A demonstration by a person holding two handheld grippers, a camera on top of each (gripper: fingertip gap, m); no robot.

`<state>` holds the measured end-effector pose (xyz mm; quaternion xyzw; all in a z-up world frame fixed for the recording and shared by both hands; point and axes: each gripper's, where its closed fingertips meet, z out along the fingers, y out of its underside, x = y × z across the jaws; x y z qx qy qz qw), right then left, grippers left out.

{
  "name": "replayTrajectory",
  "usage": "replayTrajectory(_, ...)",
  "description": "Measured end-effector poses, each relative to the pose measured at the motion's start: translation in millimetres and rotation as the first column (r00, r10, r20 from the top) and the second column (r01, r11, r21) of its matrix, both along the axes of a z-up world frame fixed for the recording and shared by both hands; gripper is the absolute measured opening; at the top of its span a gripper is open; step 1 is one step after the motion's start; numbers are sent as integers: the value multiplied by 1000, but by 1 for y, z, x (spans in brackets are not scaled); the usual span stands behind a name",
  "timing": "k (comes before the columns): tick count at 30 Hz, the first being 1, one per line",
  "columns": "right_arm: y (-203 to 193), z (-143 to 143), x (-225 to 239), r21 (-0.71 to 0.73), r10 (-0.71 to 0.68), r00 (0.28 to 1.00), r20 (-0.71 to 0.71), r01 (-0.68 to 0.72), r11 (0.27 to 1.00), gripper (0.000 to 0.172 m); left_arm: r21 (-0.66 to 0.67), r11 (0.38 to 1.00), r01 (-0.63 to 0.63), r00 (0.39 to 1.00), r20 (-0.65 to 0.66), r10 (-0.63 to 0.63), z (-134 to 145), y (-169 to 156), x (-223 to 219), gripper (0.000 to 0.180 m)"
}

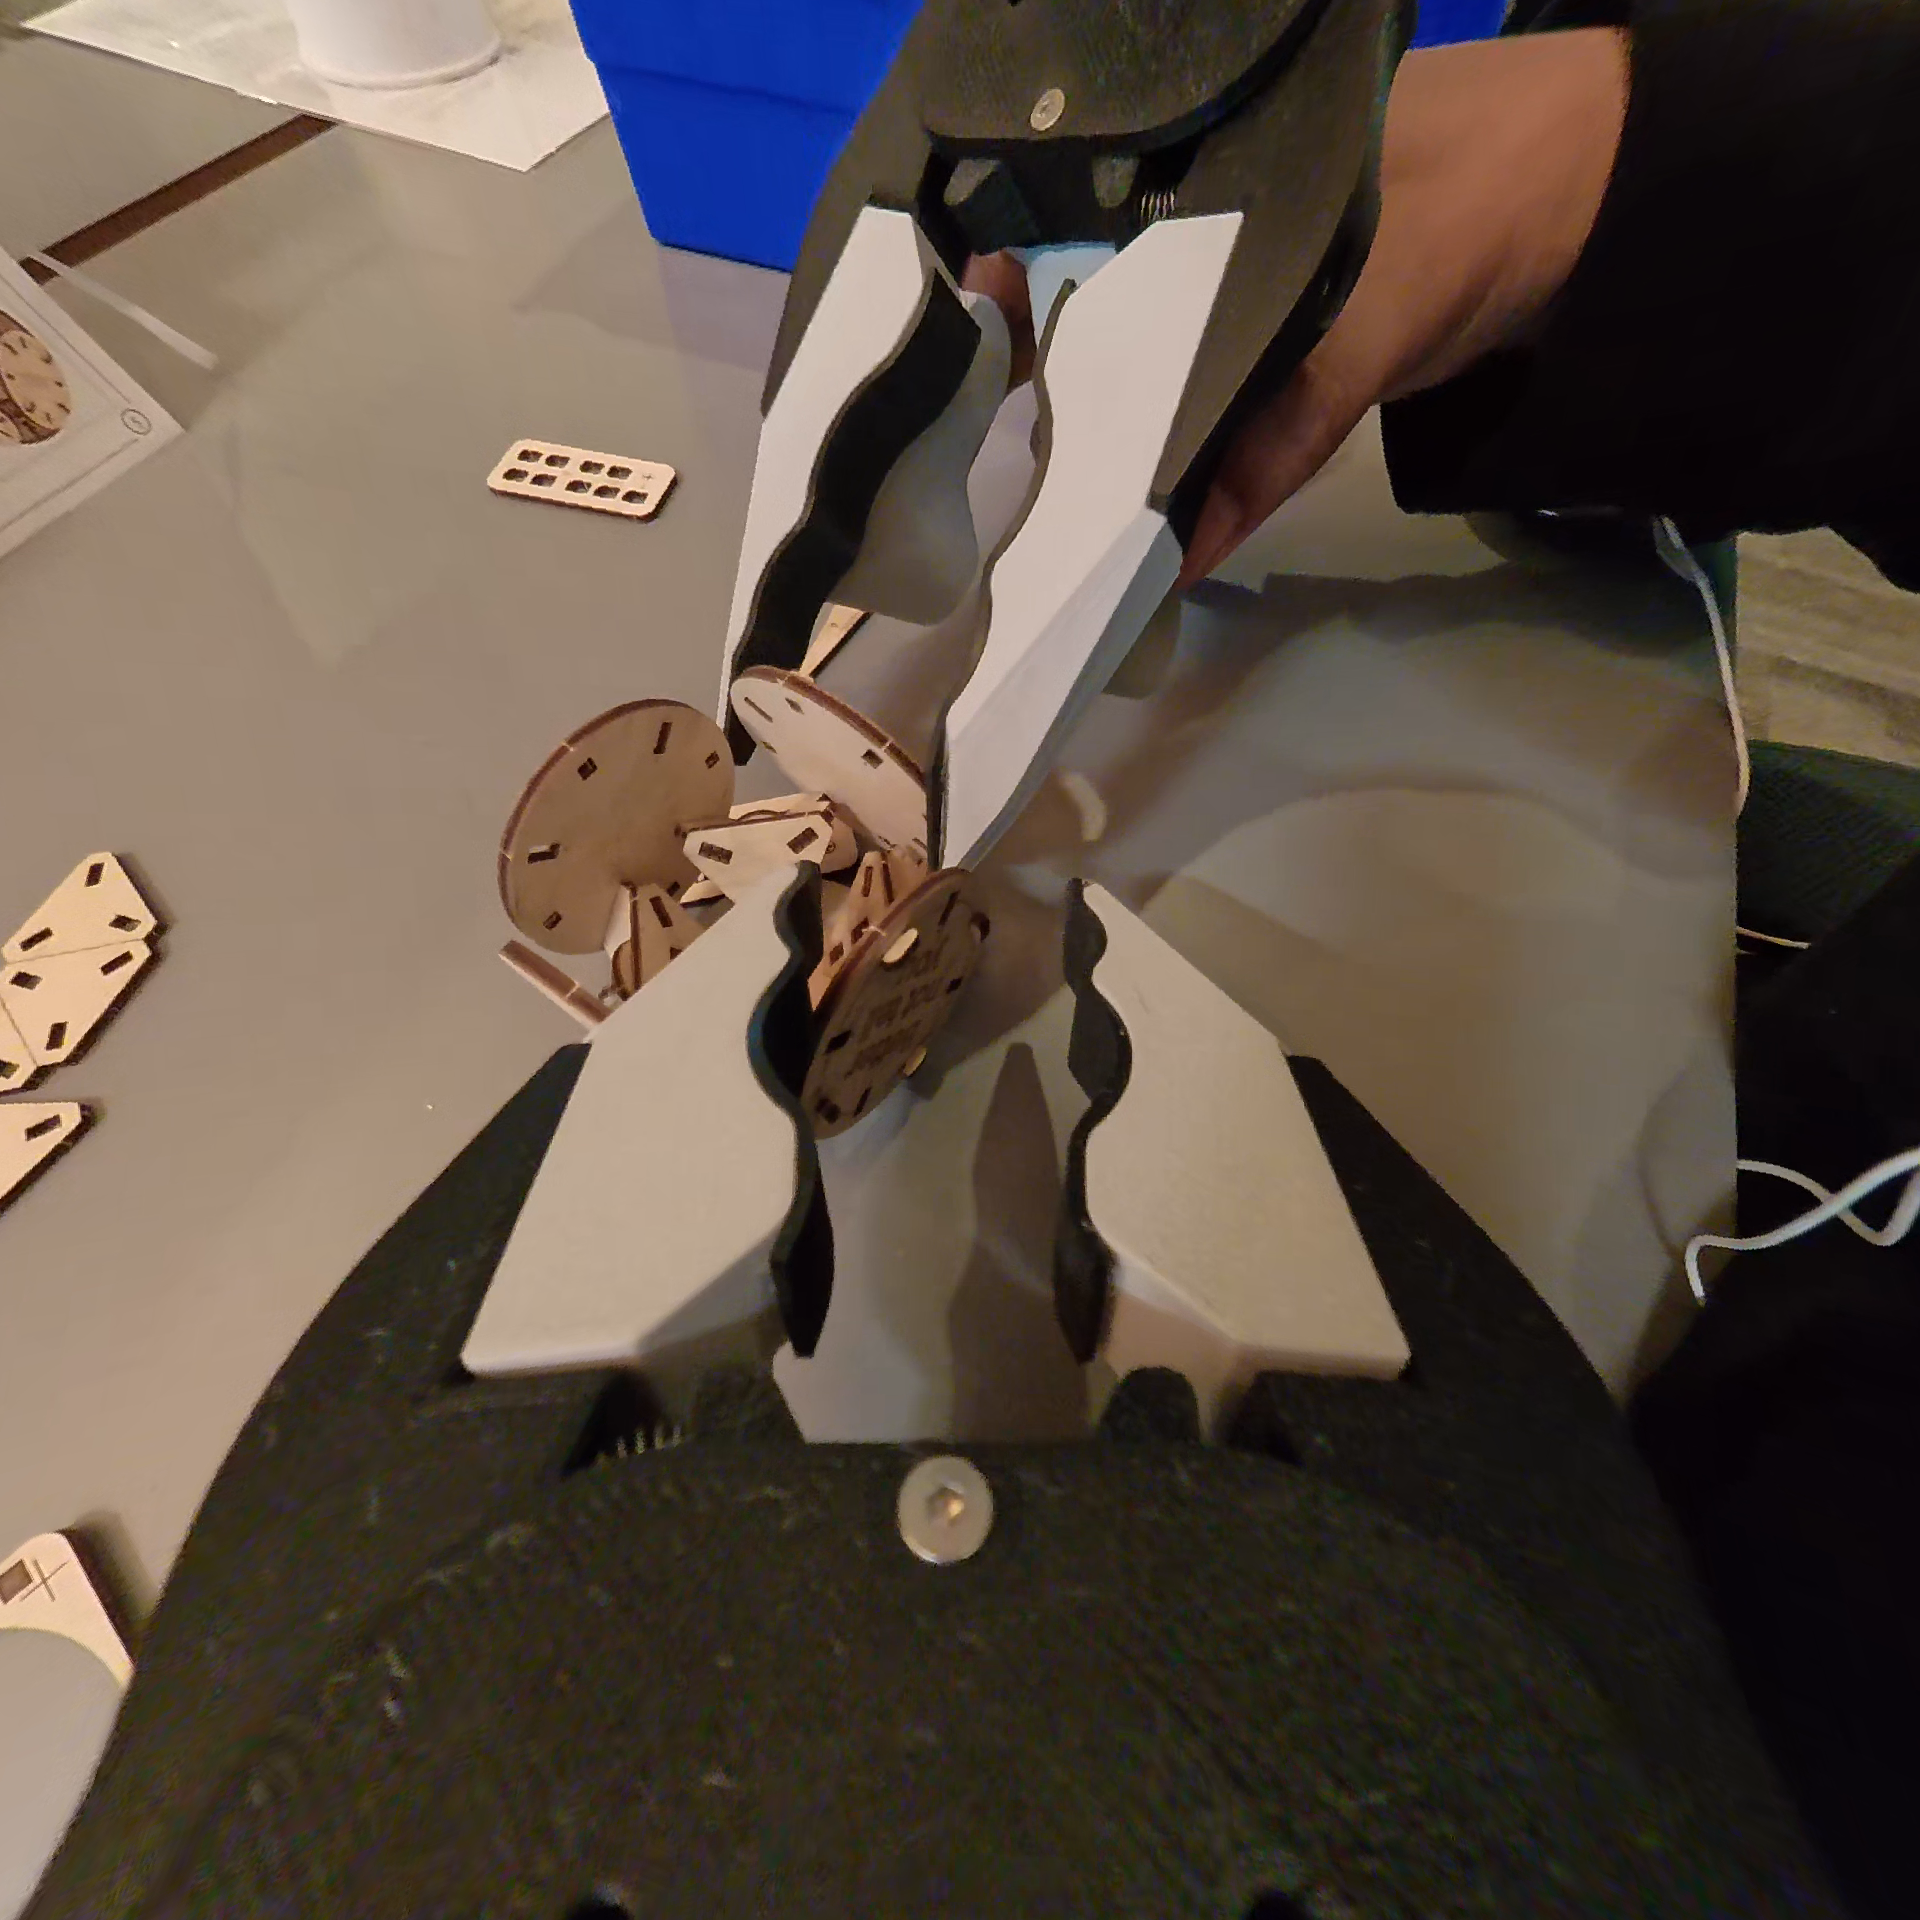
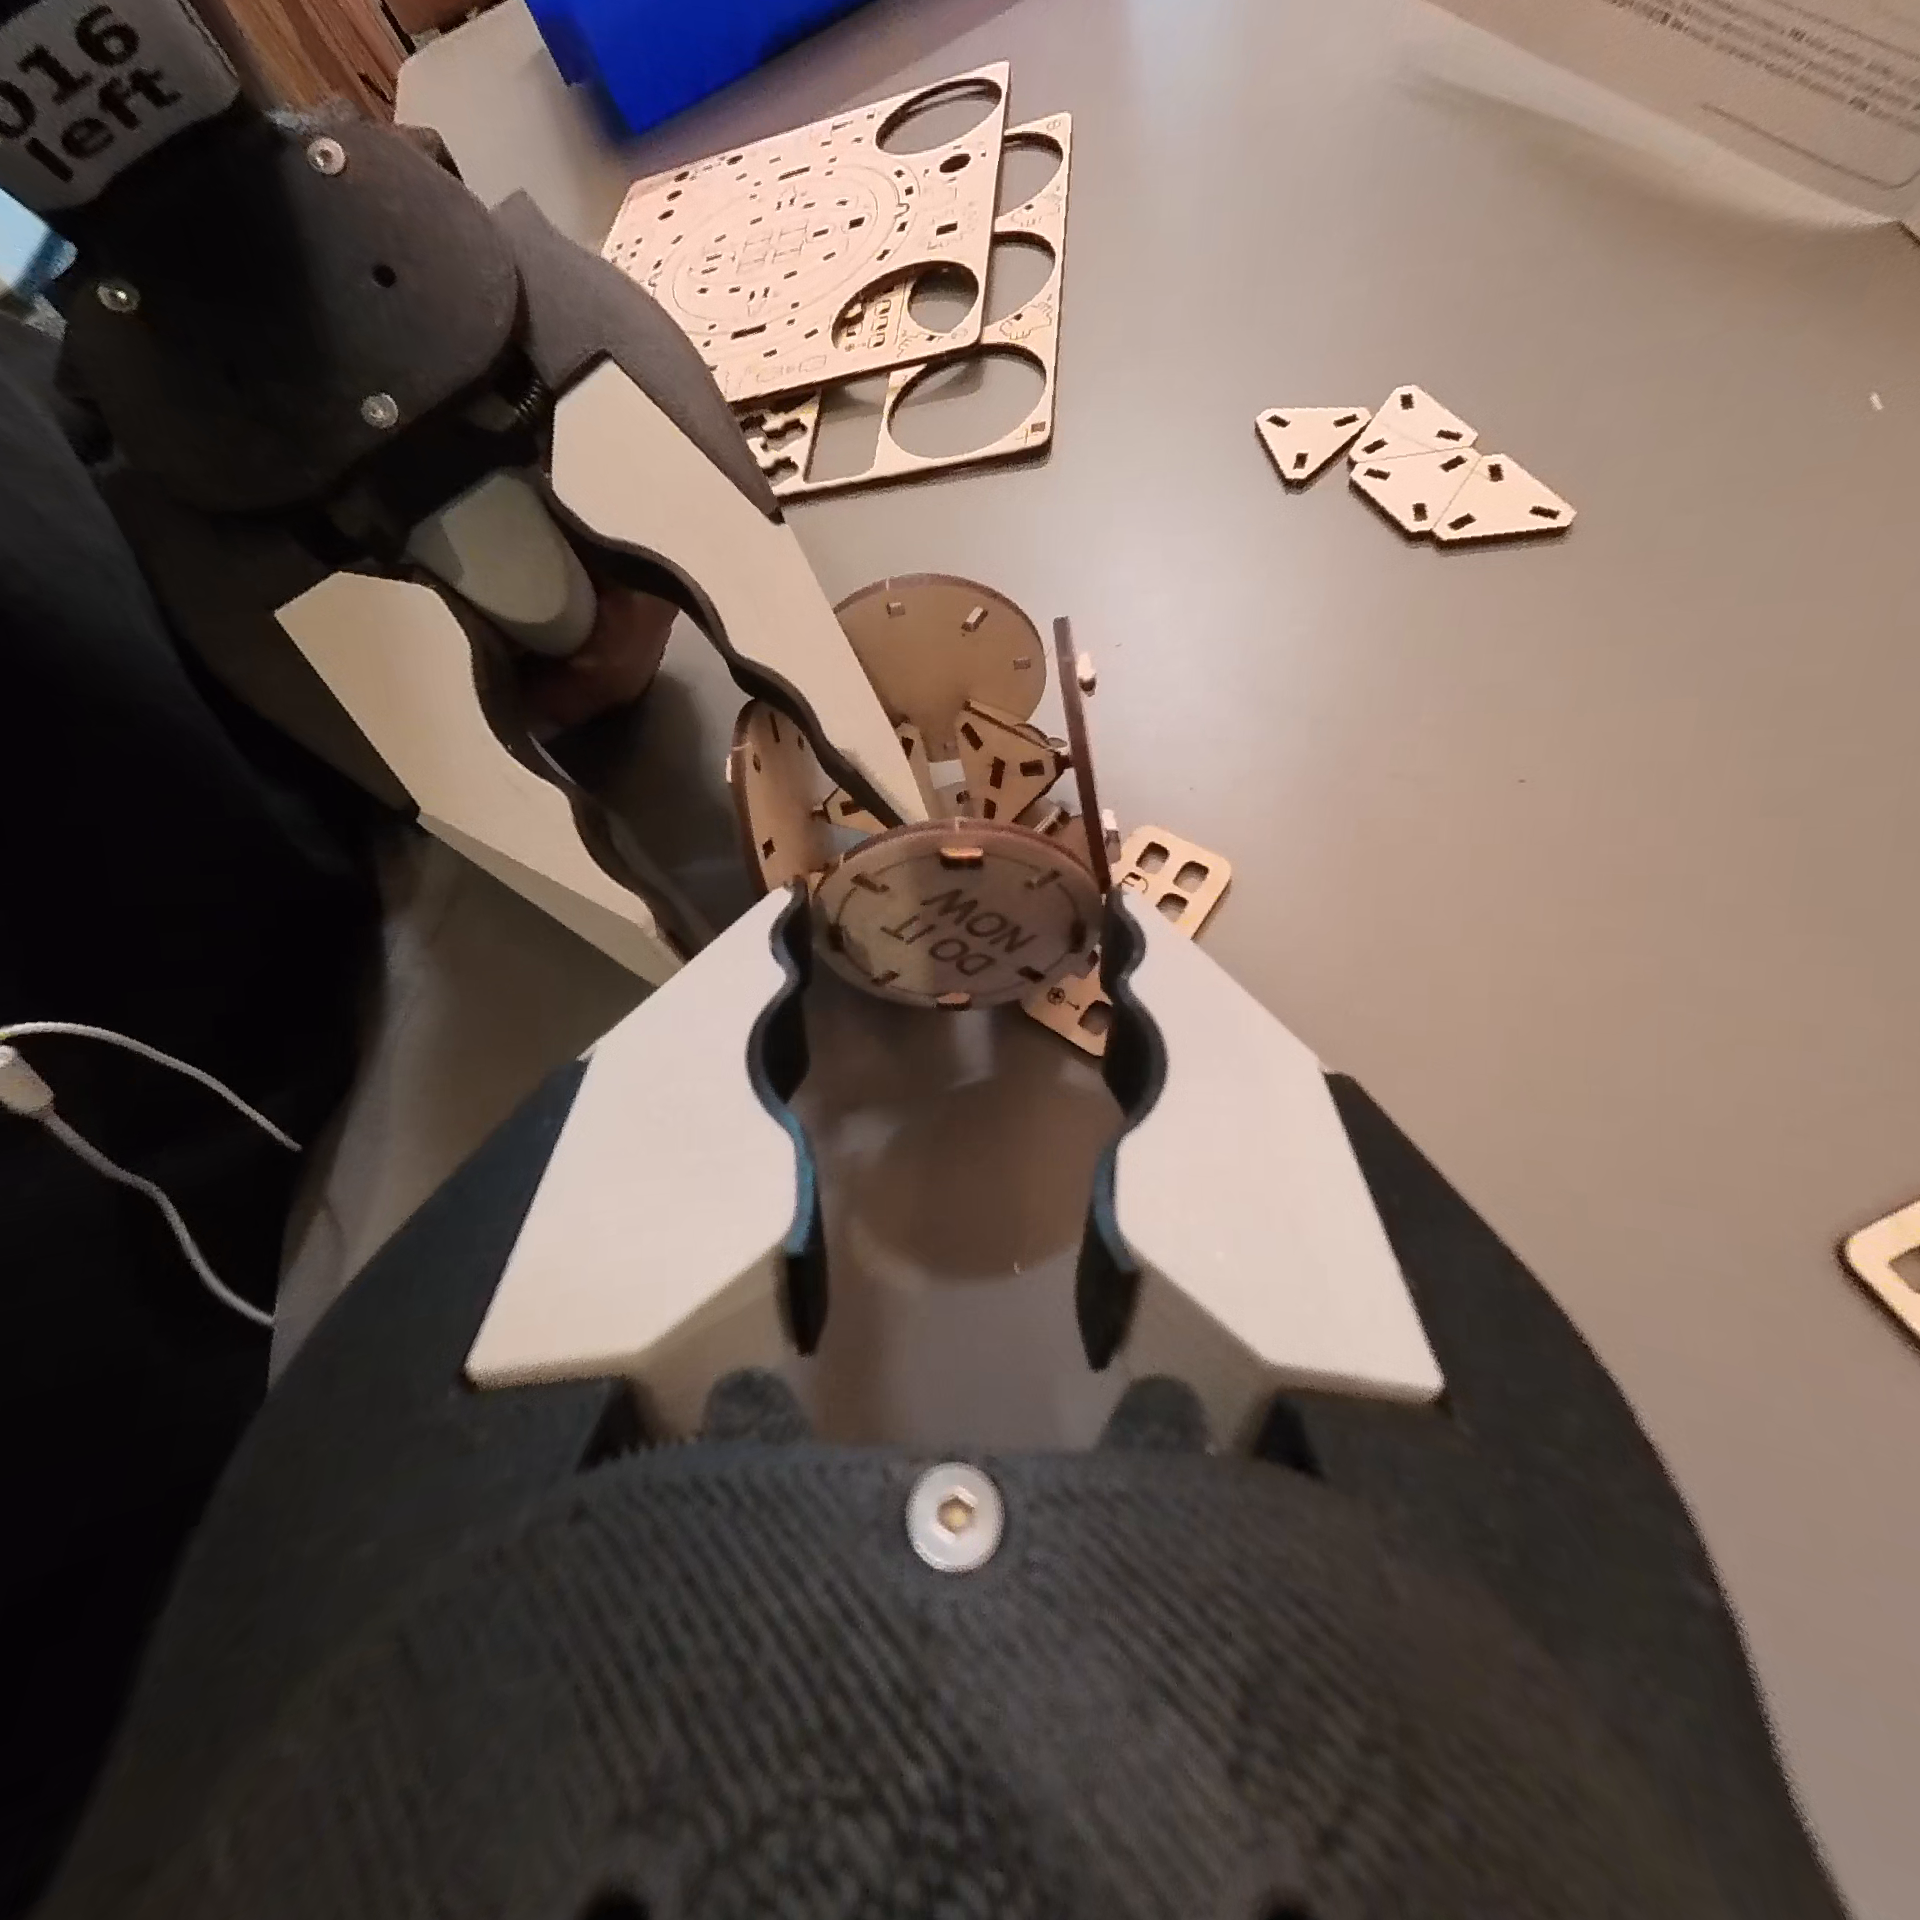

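- The right gripper (image 2: 956, 914) is clamped on a round, pale plywood disc with engraved lettering (image 2: 956, 935). Both dark wavy pads press on its rim, and the lettered face is turned toward this gripper's camera.
- That disc is one face of a light plywood model of slotted discs joined by triangular plates (image 1: 665, 862). The model sits near the middle of the glossy grey table (image 2: 1455, 831).
- The left gripper (image 1: 940, 894) comes in from 10 o'clock in the right wrist view, with its jaws apart. A second lettered disc of the model (image 1: 894, 1018) leans on one pad, and the other pad stands clear of it.
- A hand (image 1: 1475, 260) steers the right gripper from 1 o'clock in the left wrist view.
- Loose triangular plywood plates (image 2: 1423, 468) lie at 1 o'clock in the right wrist view. Cut-out plywood sheets (image 2: 883, 270) lie at 12 o'clock.
- Risk: only slotted tabs seem to join the pieces, so a sideways pull between the two grippers could pop a disc off.
- Risk: squeezing a thin disc across its rim could make it twist or slip out.
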<state>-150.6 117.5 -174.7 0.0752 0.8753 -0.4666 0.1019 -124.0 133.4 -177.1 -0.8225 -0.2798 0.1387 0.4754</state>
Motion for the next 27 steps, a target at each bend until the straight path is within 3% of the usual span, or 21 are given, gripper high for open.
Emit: replayTrajectory(27, -3, 5, -3, -109, 8, 1000, 4, -7, 994, 55, 13, 1000, 10, 1000, 8, -10, 0, 0, 0, 39)
